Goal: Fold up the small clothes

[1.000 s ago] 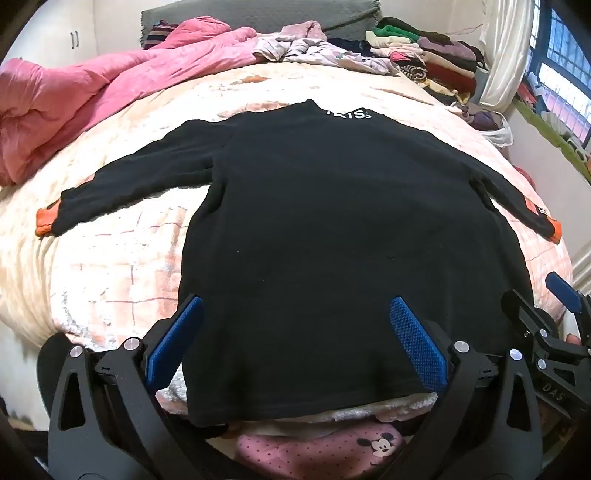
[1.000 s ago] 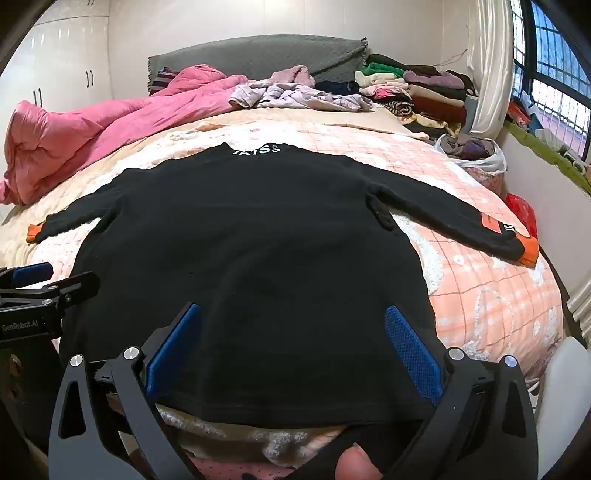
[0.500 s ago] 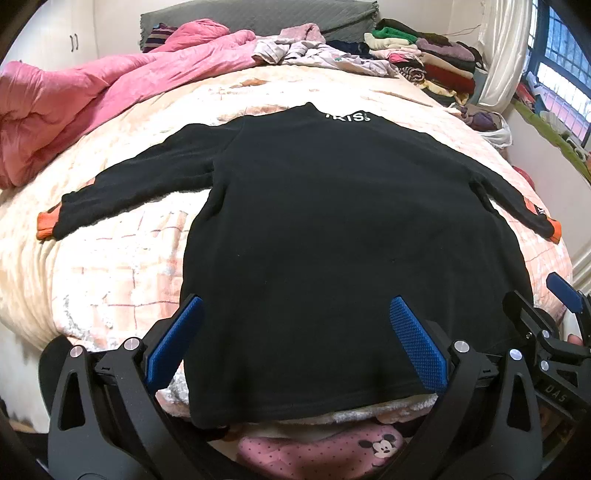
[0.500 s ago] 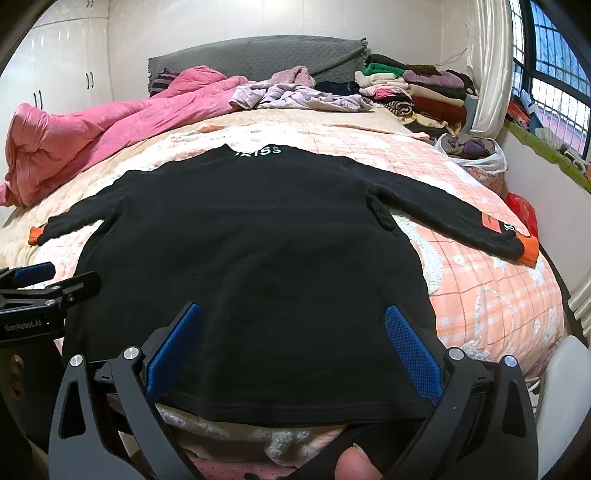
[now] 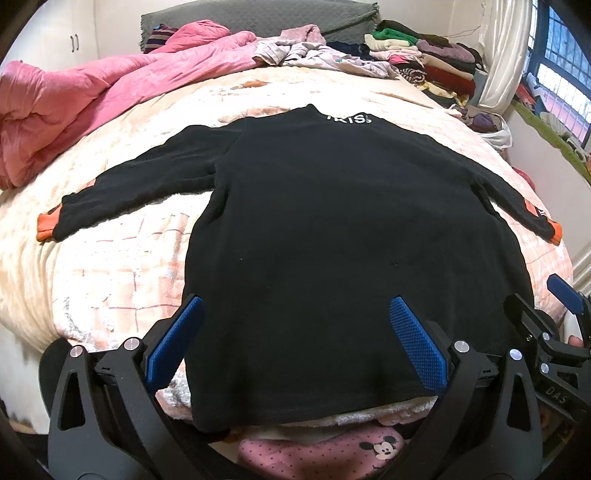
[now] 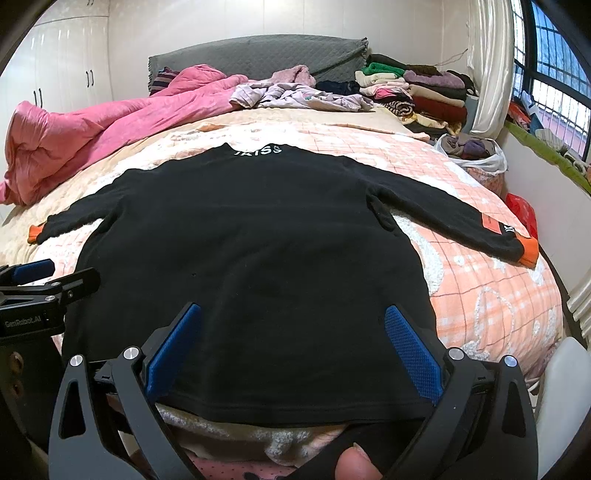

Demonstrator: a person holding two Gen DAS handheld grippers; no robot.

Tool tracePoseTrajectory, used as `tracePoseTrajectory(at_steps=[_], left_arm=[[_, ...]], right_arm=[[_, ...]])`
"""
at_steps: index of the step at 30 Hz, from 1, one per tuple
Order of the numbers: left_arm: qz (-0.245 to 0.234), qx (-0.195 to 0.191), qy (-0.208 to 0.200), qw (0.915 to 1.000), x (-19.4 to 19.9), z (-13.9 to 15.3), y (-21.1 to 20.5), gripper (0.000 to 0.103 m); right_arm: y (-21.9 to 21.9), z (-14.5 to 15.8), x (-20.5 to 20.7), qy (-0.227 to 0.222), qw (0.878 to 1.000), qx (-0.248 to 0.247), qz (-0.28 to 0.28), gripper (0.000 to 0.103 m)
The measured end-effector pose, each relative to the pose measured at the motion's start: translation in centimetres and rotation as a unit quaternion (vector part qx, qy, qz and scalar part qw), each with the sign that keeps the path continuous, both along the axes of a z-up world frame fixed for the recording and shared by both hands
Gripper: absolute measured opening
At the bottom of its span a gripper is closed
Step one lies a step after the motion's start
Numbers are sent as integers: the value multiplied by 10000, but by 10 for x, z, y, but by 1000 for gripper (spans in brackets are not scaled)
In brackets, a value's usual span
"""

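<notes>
Both grippers, the left gripper (image 5: pixel 295 338) and right gripper (image 6: pixel 291 347), are held spread wide and empty over the hem of the black sweater (image 5: pixel 351 229), which is laid flat, sleeves outstretched, on the bed (image 5: pixel 110 266) (presumably readied for folding).

We see a bed (image 6: pixel 491 295) under a peach checked blanket, with a grey headboard (image 6: pixel 258 55) against a pale wall (image 6: pixel 221 18). White wardrobe doors (image 6: pixel 62 74) stand at the left. At the right, daylight comes through a barred window (image 6: pixel 546 85) beside a white curtain (image 6: pixel 487 66).
</notes>
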State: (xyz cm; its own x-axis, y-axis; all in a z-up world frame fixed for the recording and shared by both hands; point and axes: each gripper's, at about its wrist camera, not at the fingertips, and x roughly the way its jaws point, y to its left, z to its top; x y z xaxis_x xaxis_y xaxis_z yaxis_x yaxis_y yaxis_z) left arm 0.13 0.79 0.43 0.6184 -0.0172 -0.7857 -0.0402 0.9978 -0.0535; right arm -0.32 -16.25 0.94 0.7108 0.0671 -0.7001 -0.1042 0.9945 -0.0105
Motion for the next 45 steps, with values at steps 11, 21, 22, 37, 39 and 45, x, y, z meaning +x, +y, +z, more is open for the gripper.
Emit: tracePoseTrajectory(at_steps=[11, 21, 22, 37, 39, 45], left_arm=[[23, 7, -43, 10000, 0, 0, 2, 95], [14, 7, -64, 10000, -1, 1, 2, 95], [12, 8, -58, 10000, -1, 1, 2, 95], [-4, -14, -77, 10000, 13, 5, -5, 95], [-16, -2, -77, 10000, 17, 4, -6, 95], [-46, -37, -82, 9999, 29, 5, -9, 95]], right_arm=[[-1, 1, 0, -18, 10000, 10, 5, 99], [-2, 2, 0, -44, 10000, 25, 29, 99], [-1, 2, 0, -33, 10000, 28, 35, 99], [-7, 3, 10, -20, 9999, 111, -61, 99], [-10, 4, 13, -12, 9999, 117, -89, 99], [-15, 7, 25, -18, 9998, 162, -133, 99]])
